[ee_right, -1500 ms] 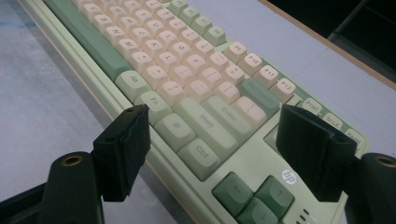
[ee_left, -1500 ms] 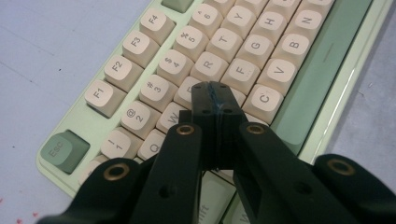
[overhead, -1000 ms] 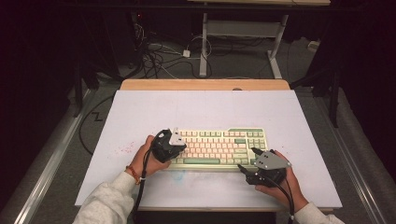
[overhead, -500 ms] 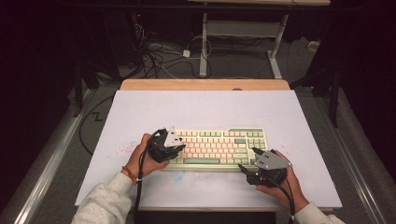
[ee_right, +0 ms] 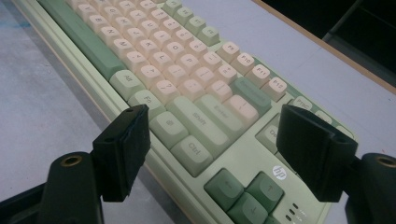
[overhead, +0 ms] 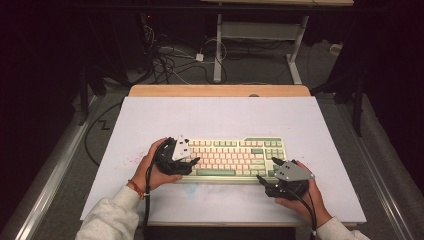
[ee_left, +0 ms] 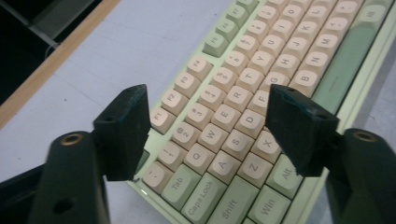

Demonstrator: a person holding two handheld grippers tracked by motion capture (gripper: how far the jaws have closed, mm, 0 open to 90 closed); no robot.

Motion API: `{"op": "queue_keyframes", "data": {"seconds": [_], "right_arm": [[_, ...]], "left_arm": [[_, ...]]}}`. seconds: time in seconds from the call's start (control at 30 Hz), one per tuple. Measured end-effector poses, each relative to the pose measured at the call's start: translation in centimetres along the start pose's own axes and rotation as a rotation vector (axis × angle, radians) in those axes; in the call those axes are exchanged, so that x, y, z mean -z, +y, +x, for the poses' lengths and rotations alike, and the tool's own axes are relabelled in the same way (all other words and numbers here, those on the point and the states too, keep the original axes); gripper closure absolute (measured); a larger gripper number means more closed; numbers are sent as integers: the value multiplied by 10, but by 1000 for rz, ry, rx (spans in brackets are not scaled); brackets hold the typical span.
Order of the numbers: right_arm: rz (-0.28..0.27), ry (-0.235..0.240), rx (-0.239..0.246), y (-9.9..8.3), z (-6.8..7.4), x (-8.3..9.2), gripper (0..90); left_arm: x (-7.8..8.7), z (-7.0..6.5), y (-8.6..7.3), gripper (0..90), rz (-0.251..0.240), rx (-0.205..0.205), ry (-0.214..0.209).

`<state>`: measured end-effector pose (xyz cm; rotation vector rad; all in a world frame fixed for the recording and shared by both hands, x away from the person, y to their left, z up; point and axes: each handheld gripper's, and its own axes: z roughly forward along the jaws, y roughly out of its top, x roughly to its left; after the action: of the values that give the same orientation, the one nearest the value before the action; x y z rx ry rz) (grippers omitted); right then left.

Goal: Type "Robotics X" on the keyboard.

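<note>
A: The keyboard (overhead: 235,157) has a pale green case; most keys are cream-pink with dark letters; the space bar, Shift, Enter and arrow keys are sage green.

B: And the worktop (overhead: 220,117)?

A: Pale lavender-white sheet with faint reddish speckles near the left edge; a light wood strip runs along the far side.

B: The tools?

A: Left tool (overhead: 187,161) and right tool (overhead: 267,171) are black; each carries a grey plate; both sleeves are off-white.

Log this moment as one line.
left hand-held gripper: just opened over keyboard | right hand-held gripper: open at right end
</note>
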<state>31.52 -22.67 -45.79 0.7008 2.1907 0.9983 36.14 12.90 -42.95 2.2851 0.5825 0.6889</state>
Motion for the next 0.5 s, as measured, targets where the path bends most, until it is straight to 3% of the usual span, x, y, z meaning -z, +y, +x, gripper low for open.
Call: {"op": "queue_keyframes", "data": {"seconds": [0.17, 0.5], "right_arm": [[-1, -1, -2, 0, 0, 1, 260], [0, -8, -10, -1, -2, 2, 262]], "left_arm": [[6, -1, -2, 216, -35, 2, 5], [20, -1, -9, 201, -70, 1, 44]]}}
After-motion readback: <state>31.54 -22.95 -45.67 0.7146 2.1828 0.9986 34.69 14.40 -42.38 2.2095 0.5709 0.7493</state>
